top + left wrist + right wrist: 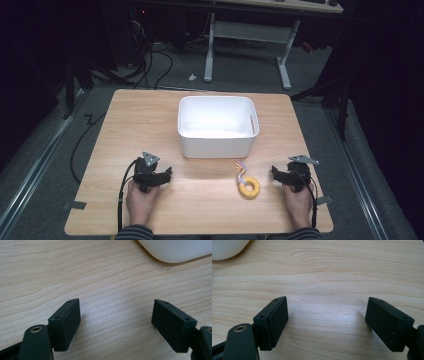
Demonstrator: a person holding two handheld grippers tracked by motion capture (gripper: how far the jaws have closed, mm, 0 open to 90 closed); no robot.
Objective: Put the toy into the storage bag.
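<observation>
A white plastic bin point(218, 125) stands at the middle of the wooden table point(125, 130), and its inside looks bare. A yellow ring toy point(248, 187) with a braided, many-coloured tail lies in front of the bin, a little right of centre. My left gripper point(161, 176) rests near the front left of the table, held by a hand. Its jaws are wide open over bare wood point(116, 315). My right gripper point(280, 175) sits just right of the ring toy, apart from it. Its jaws are open too, with nothing between them point(325, 315).
The bin's rounded corner point(175, 250) lies ahead of the left gripper and another corner point(227, 248) ahead of the right one. Cables trail from both grippers towards the table's front edge. Beyond the table are grey floor, cables and the legs of a desk point(285, 60).
</observation>
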